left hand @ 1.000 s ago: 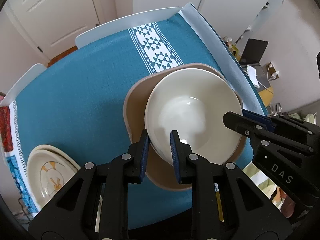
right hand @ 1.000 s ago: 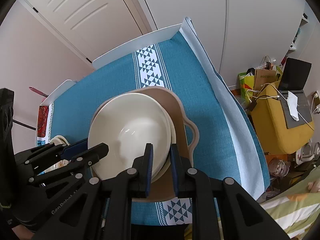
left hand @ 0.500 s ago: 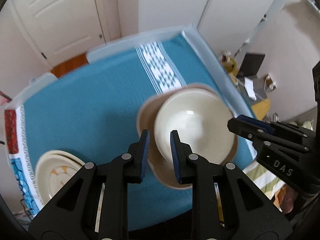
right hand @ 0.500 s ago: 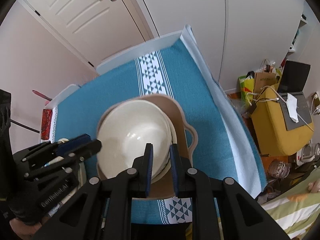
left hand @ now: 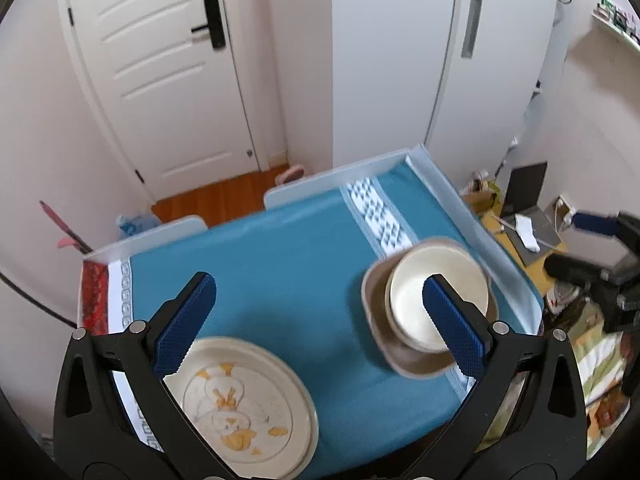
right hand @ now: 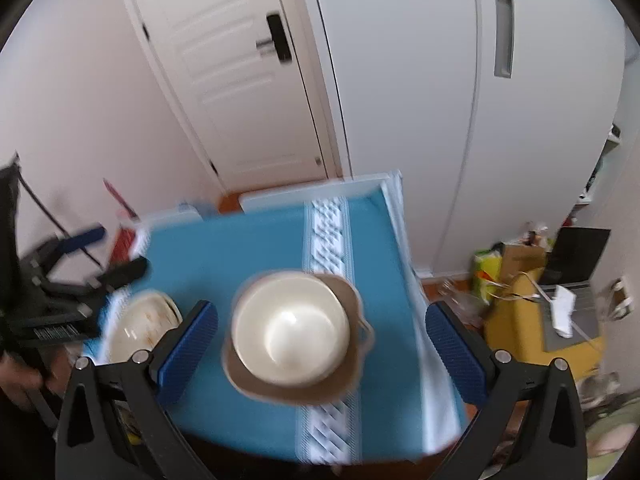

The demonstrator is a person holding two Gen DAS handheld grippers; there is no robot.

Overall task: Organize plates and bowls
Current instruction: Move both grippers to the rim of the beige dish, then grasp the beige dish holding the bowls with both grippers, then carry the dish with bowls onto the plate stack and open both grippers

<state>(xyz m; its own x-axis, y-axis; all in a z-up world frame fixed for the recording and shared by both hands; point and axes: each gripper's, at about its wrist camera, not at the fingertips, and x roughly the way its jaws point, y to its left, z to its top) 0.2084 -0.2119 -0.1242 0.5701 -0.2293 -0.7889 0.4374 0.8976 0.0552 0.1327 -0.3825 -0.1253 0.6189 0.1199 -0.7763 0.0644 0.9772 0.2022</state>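
A cream bowl [left hand: 436, 300] sits stacked in a tan dish with handles [left hand: 374, 304] on the right side of the blue tablecloth [left hand: 280, 272]. A cream plate with a yellow duck drawing [left hand: 240, 408] lies at the front left. My left gripper [left hand: 320, 324] is open and empty, raised well above the table. My right gripper [right hand: 320, 344] is open and empty, high above the bowl [right hand: 290, 328] and tan dish [right hand: 344, 380]. The duck plate [right hand: 140, 324] shows to its left. Each gripper appears at the edge of the other's view.
The table [left hand: 180, 226] has white raised edges and stands near a white door [left hand: 160, 80] and white cabinets [left hand: 400, 60]. A yellow seat with a laptop [right hand: 568, 280] and clutter stands on the floor to the right of the table.
Both grippers have let go of the bowl's rim, opened wide and pulled up and back from the table. The bowl stays stacked in the tan dish.
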